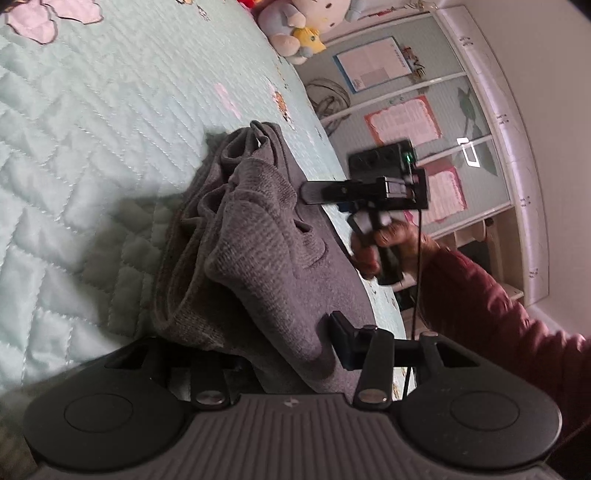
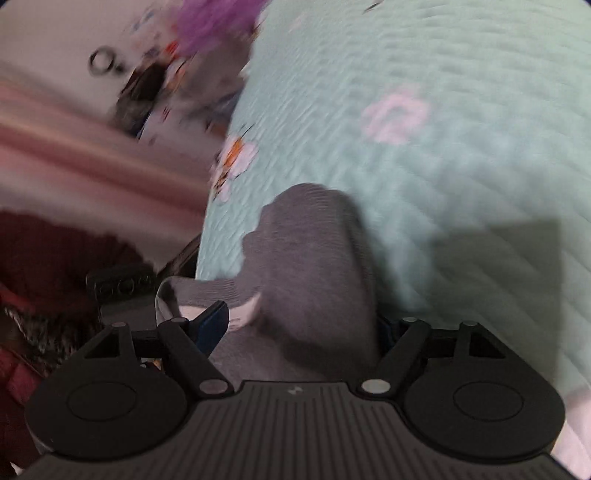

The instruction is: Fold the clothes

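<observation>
Grey knit garment (image 1: 258, 236), bunched folds | mint quilted bedspread (image 1: 92, 129)

- The bed (image 1: 92, 147) carries everything, covered by a pale mint quilted spread with pink and orange flower patches.
- A grey knitted garment (image 1: 258, 251) lies bunched in folds near the bed's right edge.
- Stuffed toys (image 1: 295, 33) sit at the far end of the bed.

left tongs (image 1: 280, 354) astride grey garment (image 1: 258, 251) | quilt (image 1: 92, 129) beneath | right tongs (image 1: 310, 192) near its far edge
</observation>
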